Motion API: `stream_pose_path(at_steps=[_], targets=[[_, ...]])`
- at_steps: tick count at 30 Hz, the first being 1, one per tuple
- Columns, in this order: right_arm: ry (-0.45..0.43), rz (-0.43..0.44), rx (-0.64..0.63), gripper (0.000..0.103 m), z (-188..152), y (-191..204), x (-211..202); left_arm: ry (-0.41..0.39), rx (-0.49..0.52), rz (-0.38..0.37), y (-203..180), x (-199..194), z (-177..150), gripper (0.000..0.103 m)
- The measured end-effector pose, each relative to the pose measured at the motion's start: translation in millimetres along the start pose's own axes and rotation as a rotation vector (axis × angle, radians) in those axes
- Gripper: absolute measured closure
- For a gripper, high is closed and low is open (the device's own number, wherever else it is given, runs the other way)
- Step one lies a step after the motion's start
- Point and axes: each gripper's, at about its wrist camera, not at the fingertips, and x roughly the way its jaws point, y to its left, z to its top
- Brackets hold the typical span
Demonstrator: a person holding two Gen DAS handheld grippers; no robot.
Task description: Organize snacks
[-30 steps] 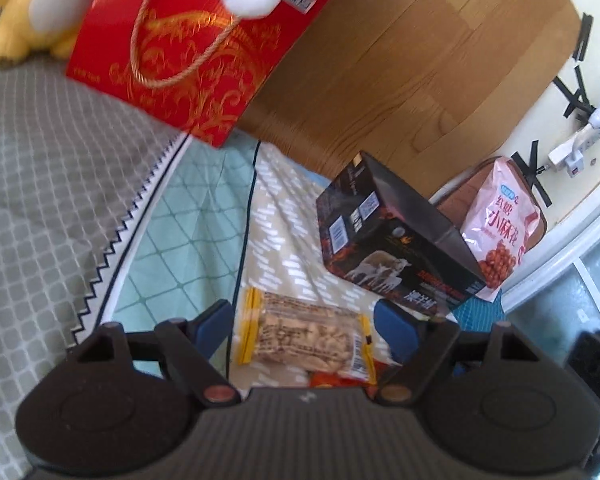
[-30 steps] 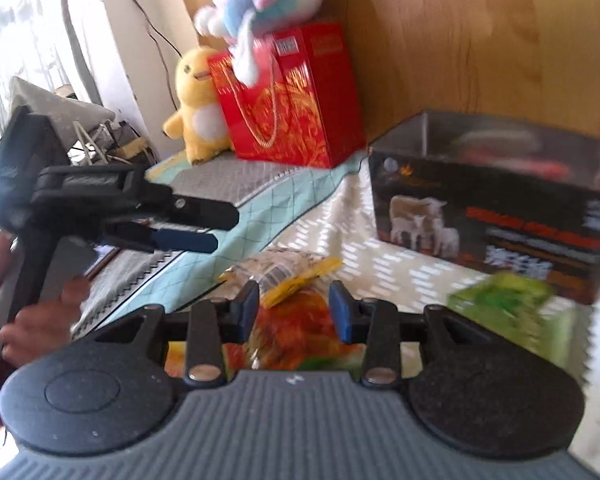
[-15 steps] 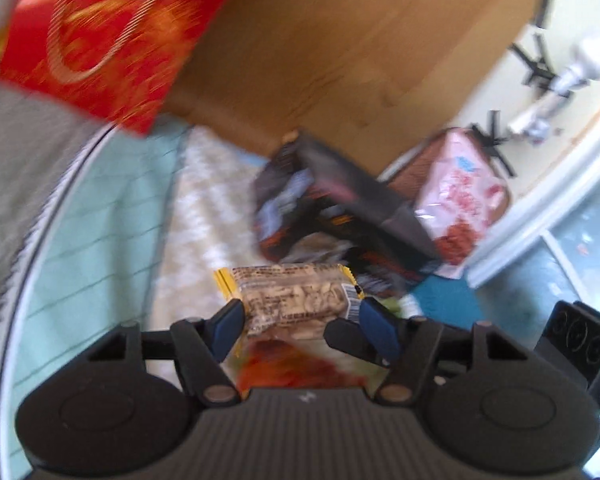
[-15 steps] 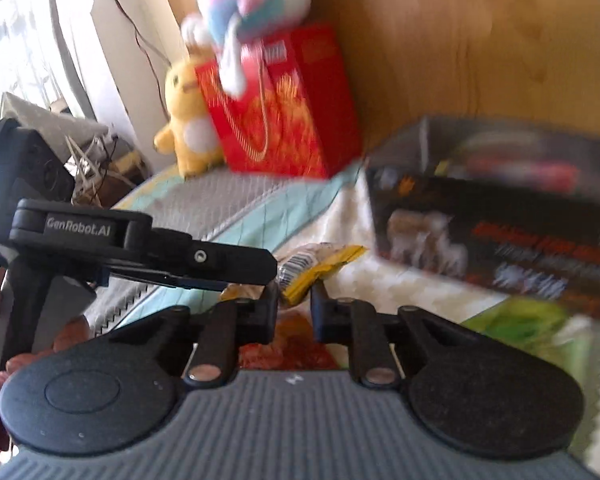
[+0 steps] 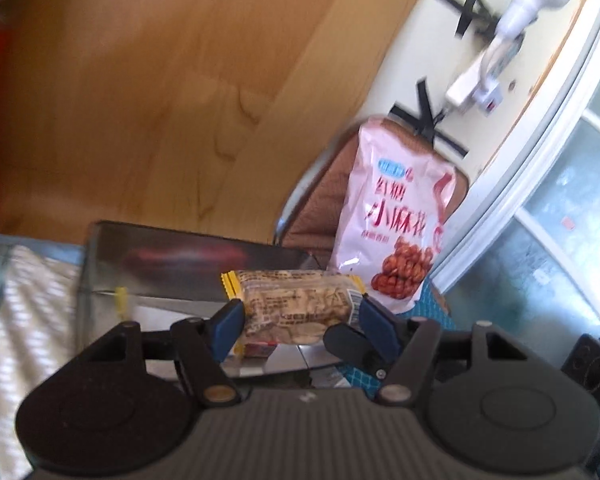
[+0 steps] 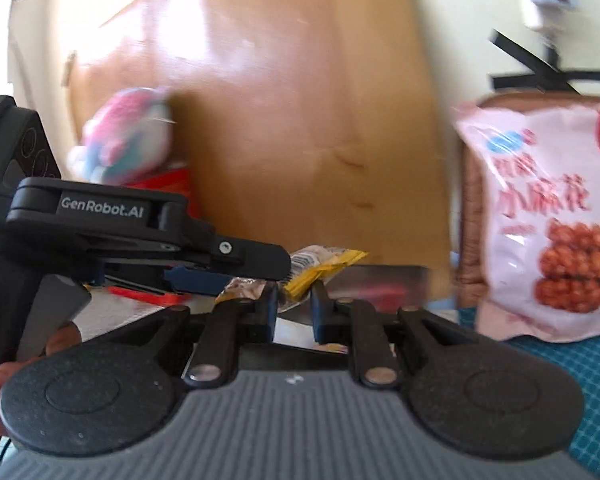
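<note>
We see peanut pack [image 5: 300, 306] above the box [image 5: 188, 264]; big snack bag [image 5: 396, 220] behind box, to its right.

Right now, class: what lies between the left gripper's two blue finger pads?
In the left wrist view, the left gripper has a clear peanut packet with yellow ends between its pads, held above the dark box.

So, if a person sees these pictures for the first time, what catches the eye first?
Probably the pink snack bag with red lettering, standing upright at the right against a brown woven chair back. Next, the yellow-edged clear peanut packet, gripped between the blue pads of the left tool above a dark open box. Behind everything stands a broad, glossy wooden board.
</note>
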Motion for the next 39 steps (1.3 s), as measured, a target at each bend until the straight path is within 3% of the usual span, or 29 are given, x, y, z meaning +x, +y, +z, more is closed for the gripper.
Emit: stream_pose_path(at_steps=[4,6,8,13,16,21,24,30,33,39], targets=[[0.042,-0.043,-0.012,0.079,-11,-10,15,0.041,-0.017,0.039,2,28,-5,0.036],[0.016,-0.077,-0.033,0.066,-14,-9,15,0.052,-0.020,0.047,3,30,-8,0.030],[-0.014,-0.091,-0.048,0.051,-13,-4,10,0.033,-0.025,0.044,3,21,-8,0.026],[-0.048,-0.069,-0.016,0.049,-12,-8,-20,-0.067,-0.035,0.011,2,-33,-11,0.025],[0.046,0.034,0.076,0.049,-25,-16,-29,-0.086,-0.054,0.014,12,-61,-30,0.024],[0.254,0.080,0.221,0.050,-49,-32,5,-0.036,-0.145,0.062,38,-80,-72,0.024],[0.310,0.168,0.345,0.049,-57,-37,14,-0.019,-0.196,0.084,50,-93,-91,0.025],[0.391,0.324,0.172,0.048,-70,18,-13,-0.061,-0.214,0.073,54,-127,-110,0.025],[0.339,0.296,0.062,0.042,-75,35,-40,-0.069,-0.206,0.064,49,-136,-116,0.025],[0.318,0.314,0.026,0.043,-88,38,-75,-0.047,-0.182,0.022,37,-151,-139,0.025]])
